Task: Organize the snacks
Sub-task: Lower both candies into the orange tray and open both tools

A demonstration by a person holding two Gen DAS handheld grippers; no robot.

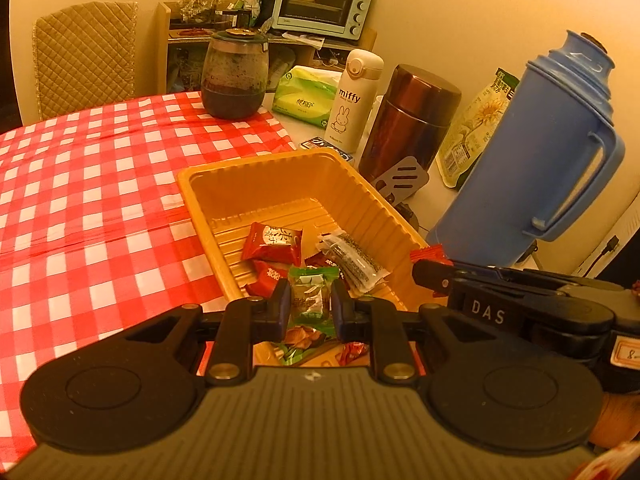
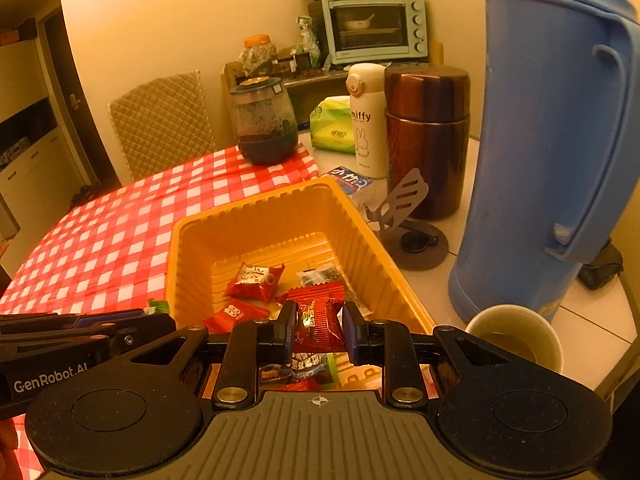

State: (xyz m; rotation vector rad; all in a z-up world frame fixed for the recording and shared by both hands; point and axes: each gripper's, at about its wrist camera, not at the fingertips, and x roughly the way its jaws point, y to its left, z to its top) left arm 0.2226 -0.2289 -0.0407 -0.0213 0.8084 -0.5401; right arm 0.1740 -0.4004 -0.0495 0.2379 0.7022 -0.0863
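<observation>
Here the left tool is clenched on a green snack packet and the right tool on a red snack packet, both low in frame above the orange tray.

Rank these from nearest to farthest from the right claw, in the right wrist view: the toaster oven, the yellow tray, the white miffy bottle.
1. yellow tray, directly under the right claw.
2. white miffy bottle, behind the tray.
3. toaster oven, on the back shelf.

We see a green-wrapped snack upright above the near end of the yellow plastic tray, a red-wrapped snack likewise; inside lie two red packets, a clear dark-speckled one.
</observation>
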